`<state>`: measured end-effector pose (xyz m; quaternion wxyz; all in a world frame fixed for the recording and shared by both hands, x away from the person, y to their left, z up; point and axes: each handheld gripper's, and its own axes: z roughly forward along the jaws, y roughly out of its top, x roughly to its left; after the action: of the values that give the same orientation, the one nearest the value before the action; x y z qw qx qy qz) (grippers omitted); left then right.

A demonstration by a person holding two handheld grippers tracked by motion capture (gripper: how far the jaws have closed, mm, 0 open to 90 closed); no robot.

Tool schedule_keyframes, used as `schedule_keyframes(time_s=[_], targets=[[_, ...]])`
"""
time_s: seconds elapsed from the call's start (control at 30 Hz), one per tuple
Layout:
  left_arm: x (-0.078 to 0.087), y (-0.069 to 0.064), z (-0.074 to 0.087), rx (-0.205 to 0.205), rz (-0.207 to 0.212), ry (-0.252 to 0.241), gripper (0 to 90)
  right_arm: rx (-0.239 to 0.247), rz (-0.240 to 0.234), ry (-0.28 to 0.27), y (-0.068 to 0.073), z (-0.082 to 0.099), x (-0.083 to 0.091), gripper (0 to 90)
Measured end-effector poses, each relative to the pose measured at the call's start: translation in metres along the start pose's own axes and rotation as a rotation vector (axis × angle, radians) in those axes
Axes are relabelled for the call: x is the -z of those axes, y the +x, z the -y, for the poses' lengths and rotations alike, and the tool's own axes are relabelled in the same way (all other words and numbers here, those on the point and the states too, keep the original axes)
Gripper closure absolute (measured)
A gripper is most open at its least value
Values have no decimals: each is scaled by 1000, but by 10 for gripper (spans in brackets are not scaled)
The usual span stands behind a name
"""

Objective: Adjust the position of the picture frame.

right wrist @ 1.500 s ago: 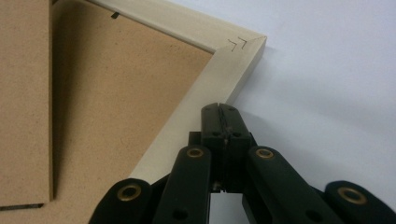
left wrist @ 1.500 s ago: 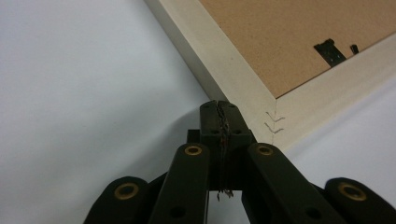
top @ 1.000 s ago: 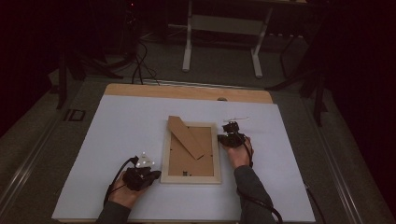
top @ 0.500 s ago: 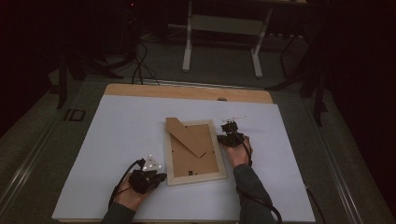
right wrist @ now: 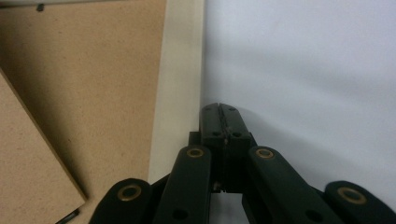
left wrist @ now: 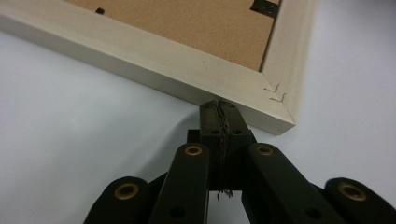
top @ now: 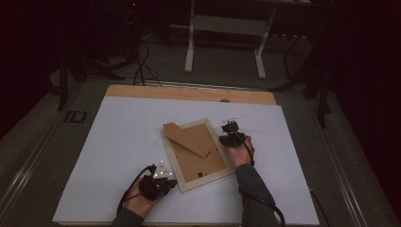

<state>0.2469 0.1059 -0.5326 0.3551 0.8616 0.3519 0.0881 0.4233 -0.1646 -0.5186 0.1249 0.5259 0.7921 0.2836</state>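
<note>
On the white surface (top: 118, 142), a little toward its near edge and roughly midway between left and right, we find the picture frame (top: 197, 178) lying face down, its brown backing board (top: 201, 163) up and a folded-out cardboard stand (top: 187, 139) resting across the far half. The frame sits skewed, no side parallel to the surface's edges.

We hold the left gripper (top: 165, 182) at the frame's near-left corner. In the left gripper view its jaws are pressed together with nothing between them, and the closed tip (left wrist: 219, 109) meets the pale wooden side (left wrist: 154, 60) just short of the mitred corner, low against the surface. We read this as a pushing contact: a shut tip makes a firm blunt point for nudging wood sideways.

We hold the right gripper (top: 230, 135) at the frame's right side, toward the far corner. In the right gripper view its jaws are also pressed together and hold nothing; the tip (right wrist: 219, 112) sits just beside the outer edge of the rail (right wrist: 180, 70), and we cannot tell if it actually touches. Placed there, it likely serves as a stop or pivot while the opposite corner is driven.

Our judgement: the frame is being turned or squared on the surface, one closed tip pushing and the other bracing. The risk is the tip slipping past the corner, since it bears so near the end.
</note>
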Motion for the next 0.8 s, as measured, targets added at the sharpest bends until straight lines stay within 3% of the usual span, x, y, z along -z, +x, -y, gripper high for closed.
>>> schedule_keyframes(time_s=[0.23,0.6,0.8], targets=[[-7,-10,-5,-17,33,-6,900,28,21,10,4,-4,-2,900],[-12,-15,-8,-31,53,-9,900,24,36,5,6,-8,-6,900],[-16,-24,-12,-62,96,-1,900,28,34,2,8,-11,-8,900]])
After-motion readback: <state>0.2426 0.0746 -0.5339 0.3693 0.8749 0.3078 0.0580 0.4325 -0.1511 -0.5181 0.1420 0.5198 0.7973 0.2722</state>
